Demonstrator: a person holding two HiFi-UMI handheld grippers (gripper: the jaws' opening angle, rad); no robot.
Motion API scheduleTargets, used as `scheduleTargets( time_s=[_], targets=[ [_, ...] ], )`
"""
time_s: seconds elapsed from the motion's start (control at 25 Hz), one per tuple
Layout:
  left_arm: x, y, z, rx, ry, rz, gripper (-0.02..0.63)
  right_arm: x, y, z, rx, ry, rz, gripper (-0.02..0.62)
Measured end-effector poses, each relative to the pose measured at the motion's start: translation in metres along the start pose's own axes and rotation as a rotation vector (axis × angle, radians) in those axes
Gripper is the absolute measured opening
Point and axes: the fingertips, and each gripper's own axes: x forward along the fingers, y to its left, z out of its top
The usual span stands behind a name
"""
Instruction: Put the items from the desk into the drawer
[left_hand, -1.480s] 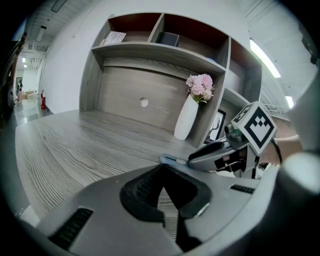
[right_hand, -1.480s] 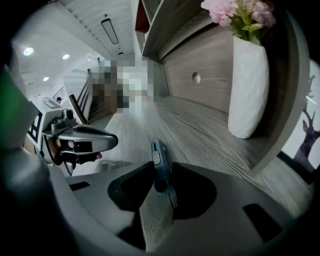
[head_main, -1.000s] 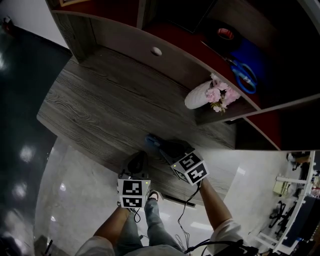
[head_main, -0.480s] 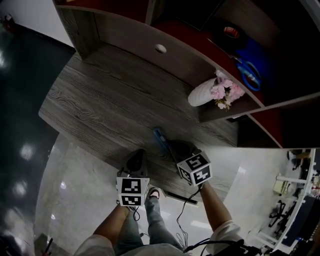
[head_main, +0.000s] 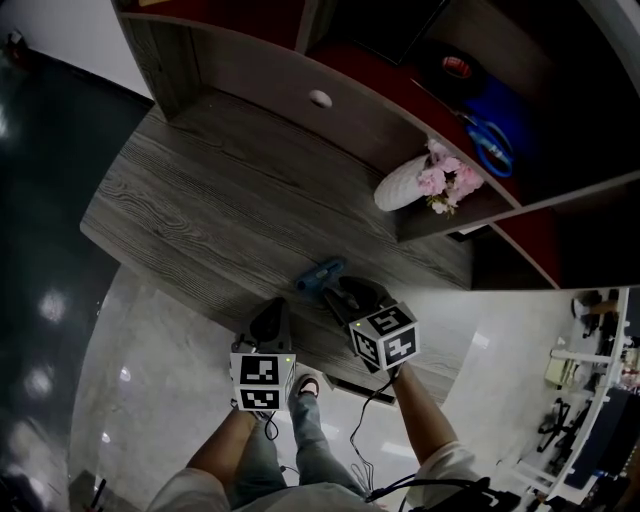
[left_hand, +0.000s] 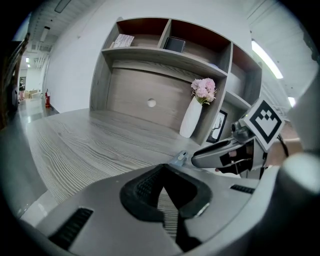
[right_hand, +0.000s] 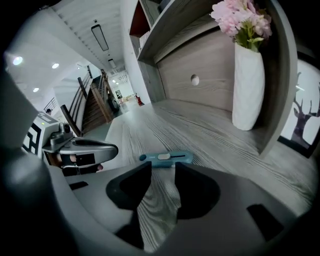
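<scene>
A blue utility knife (head_main: 320, 277) (right_hand: 166, 158) lies flat on the grey wooden desk (head_main: 200, 200), crosswise just beyond the tips of my right gripper (head_main: 342, 292) (right_hand: 159, 172). That gripper's jaws have just been opening; they stand open with only bare desk between them and are not touching the knife. My left gripper (head_main: 275, 314) (left_hand: 162, 171) hovers at the desk's near edge to the left, with its jaws shut and empty. In the left gripper view the knife (left_hand: 179, 159) shows beside the right gripper's fingertip. No drawer is in view.
A white vase of pink flowers (head_main: 405, 185) (right_hand: 247, 90) stands at the back right under the shelf unit. Blue scissors (head_main: 492, 150) and a tape roll (head_main: 452, 68) lie on a shelf above. The desk's front edge (head_main: 180, 285) drops to a shiny floor.
The knife pointed away from the right gripper before; it now lies crosswise on the desk, free of the jaws. The right gripper has rolled slightly. The left gripper has stayed put.
</scene>
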Motion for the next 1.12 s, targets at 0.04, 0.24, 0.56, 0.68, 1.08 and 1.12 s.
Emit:
scheduleTargets(
  time_s=[0.04,0.24,0.56,0.68,1.08,1.12],
  targets=[
    [-0.001,0.001,0.001,-0.001,-0.002,0.002,-0.002,0.000,0.003,0.002,-0.005,-0.004,0.002,0.140],
    [-0.009,0.007,0.007,0.000,-0.017,0.007,-0.002,0.002,0.003,0.012,-0.115,-0.006,-0.005,0.178],
    [-0.013,0.029,0.003,-0.020,-0.010,0.027,-0.002,0.024,-0.006,0.020,-0.329,0.074,0.075,0.229],
    [-0.009,0.031,0.002,-0.021,-0.001,0.022,-0.002,0.031,-0.007,0.019,-0.373,0.106,0.109,0.229],
    [0.000,0.032,0.001,-0.021,0.009,0.009,-0.002,0.034,-0.002,0.000,-0.441,0.176,0.143,0.224],
    [0.000,0.031,0.001,-0.021,0.009,0.007,-0.002,0.034,-0.002,0.000,-0.436,0.172,0.139,0.221]
  ],
)
